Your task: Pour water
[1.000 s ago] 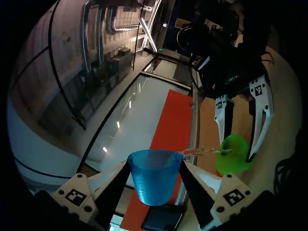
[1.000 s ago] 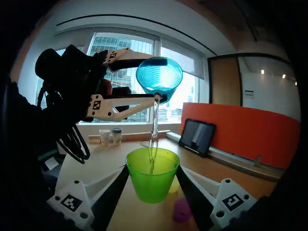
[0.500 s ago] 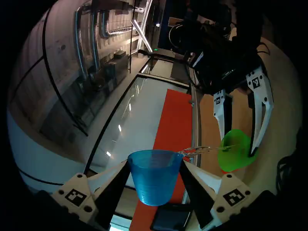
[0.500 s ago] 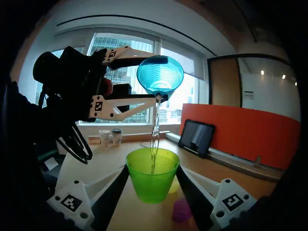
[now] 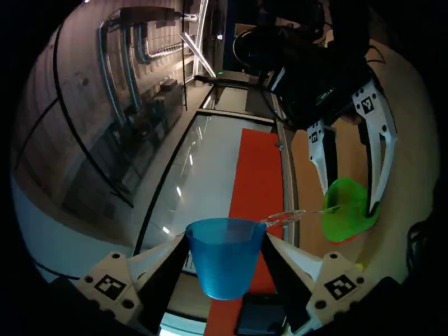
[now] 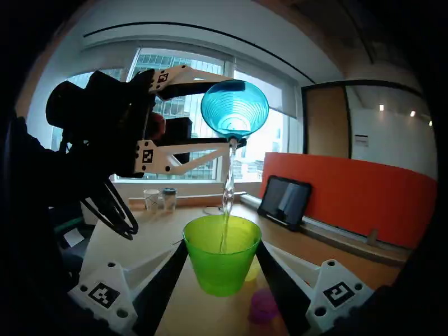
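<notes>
Green plastic cup (image 6: 222,263), upright over the wooden desk (image 6: 145,235), is pinched on both sides by the right gripper (image 6: 222,246)'s fingers, and the thin water stream (image 6: 228,187) lands near the middle of its mouth (a narrow, twisting thread). A sideways drift of either hand, or a steeper tilt, could send water past the rim onto the desk or toward the tablet (image 6: 287,201) beyond. Above, the tipped blue cup (image 6: 234,108) sits between the left gripper (image 5: 225,241)'s fingers, clamped by its walls.
</notes>
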A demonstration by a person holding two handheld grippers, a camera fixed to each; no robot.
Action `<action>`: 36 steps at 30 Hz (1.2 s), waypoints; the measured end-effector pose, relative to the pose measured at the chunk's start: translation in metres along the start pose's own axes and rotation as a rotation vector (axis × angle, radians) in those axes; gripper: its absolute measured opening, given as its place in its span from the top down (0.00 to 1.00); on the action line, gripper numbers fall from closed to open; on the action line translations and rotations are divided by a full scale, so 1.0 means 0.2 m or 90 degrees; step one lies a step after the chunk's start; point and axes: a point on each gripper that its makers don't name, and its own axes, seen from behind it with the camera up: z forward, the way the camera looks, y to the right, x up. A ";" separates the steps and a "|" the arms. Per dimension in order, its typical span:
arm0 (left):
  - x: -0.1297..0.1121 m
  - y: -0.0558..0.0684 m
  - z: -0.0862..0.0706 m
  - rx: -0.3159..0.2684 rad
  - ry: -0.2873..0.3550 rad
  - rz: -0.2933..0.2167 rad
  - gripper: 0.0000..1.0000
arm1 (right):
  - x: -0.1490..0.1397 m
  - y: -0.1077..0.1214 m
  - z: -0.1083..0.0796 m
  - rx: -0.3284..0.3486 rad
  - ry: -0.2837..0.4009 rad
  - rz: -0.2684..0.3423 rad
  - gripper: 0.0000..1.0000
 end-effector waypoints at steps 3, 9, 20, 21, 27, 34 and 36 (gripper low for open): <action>0.00 0.00 0.00 0.001 0.001 0.009 0.13 | 0.01 0.00 0.00 -0.001 0.001 -0.001 0.10; 0.01 0.00 0.01 0.003 0.005 0.027 0.13 | 0.01 0.00 -0.01 -0.002 0.004 -0.001 0.10; 0.04 -0.03 0.01 0.010 0.010 0.069 0.13 | 0.01 0.00 0.00 -0.002 0.006 0.000 0.10; 0.04 -0.03 0.01 0.011 0.010 0.073 0.13 | 0.01 0.00 0.00 -0.002 0.006 0.001 0.10; 0.06 -0.03 0.00 0.015 0.012 0.101 0.13 | 0.01 0.00 0.00 -0.003 0.008 0.001 0.10; 0.08 -0.02 0.01 0.018 0.018 0.129 0.13 | 0.01 0.00 0.00 -0.005 0.010 0.002 0.10; 0.09 -0.02 0.01 0.019 0.019 0.138 0.13 | 0.01 0.01 0.00 -0.006 0.010 0.003 0.10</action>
